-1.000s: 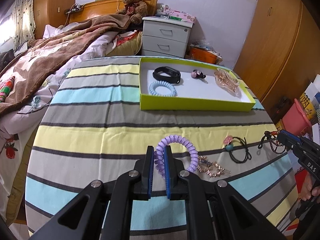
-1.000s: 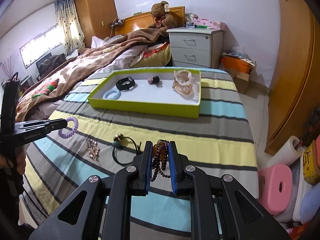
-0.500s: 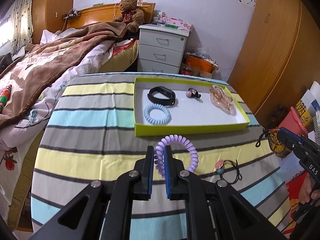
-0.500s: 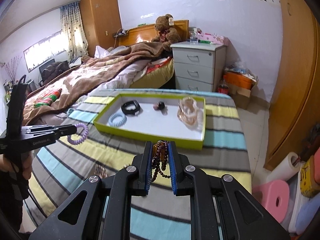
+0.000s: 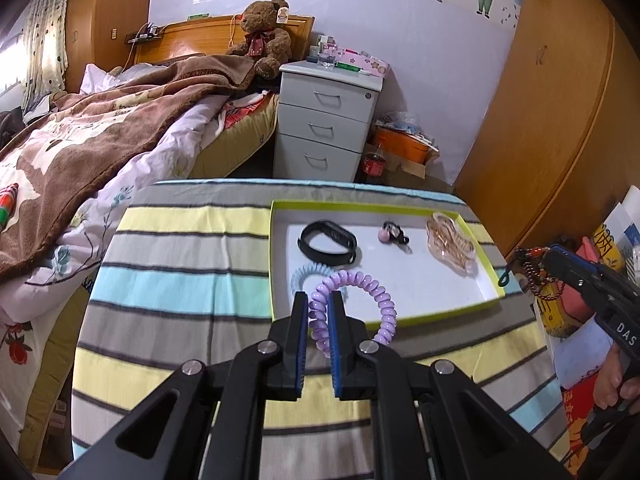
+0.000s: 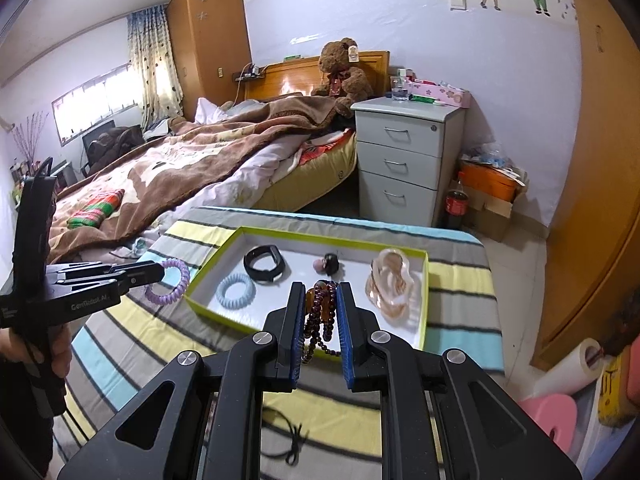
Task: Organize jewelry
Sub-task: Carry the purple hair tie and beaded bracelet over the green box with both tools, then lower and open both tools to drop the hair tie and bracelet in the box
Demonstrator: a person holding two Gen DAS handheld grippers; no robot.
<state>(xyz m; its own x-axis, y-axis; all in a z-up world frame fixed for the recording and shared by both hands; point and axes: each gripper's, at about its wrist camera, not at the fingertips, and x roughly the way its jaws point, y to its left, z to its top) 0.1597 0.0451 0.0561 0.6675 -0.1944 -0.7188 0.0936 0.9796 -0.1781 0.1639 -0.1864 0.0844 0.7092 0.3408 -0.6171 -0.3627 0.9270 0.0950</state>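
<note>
Left wrist view: the left gripper [image 5: 319,307] pinches a purple coil hair tie [image 5: 362,302], held above the striped tablecloth [image 5: 180,264] at the near edge of the green tray [image 5: 486,264]. At the right edge the right gripper [image 5: 549,258] carries the letters "DAS", the rest cut off; its beads are small and blurred.

Right wrist view: the right gripper [image 6: 318,296] is clamped on a dark bead bracelet [image 6: 320,316] over the tray's [image 6: 425,308] near rim. The left gripper's [image 6: 158,272] arm reads roughly "GenRobot.AI", blurred. A black hair tie [image 6: 290,438] on the cloth is half hidden behind the gripper's frame
</note>
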